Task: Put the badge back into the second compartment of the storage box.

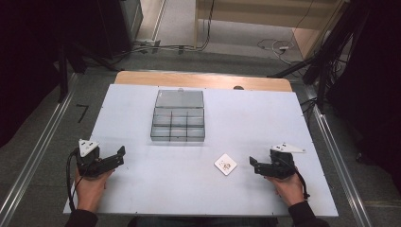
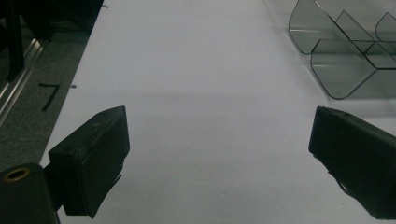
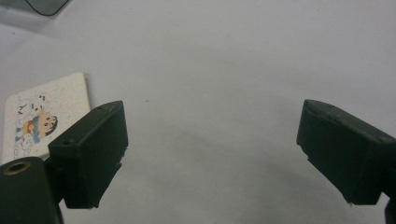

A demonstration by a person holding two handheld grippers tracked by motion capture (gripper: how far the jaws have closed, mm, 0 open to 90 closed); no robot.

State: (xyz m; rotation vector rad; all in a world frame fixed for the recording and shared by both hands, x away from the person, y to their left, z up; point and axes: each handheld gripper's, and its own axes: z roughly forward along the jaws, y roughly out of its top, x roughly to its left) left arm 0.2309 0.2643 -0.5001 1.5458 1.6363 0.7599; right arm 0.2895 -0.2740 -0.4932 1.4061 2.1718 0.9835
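Left gripper [image 1: 120, 154] and right gripper [image 1: 253, 164] are resting near the worktop's [image 1: 142, 189] front corners, jaws spread and holding nothing, a small picture card [image 1: 225, 164] lying just beside the right, a clear divided box [image 1: 178, 120] sitting toward the far edge.

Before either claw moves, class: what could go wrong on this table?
1. The small white card lies flat on the table, so the open right claw may push it along rather than lift it.
2. The clear divided box looks light; a nudge might shift it.
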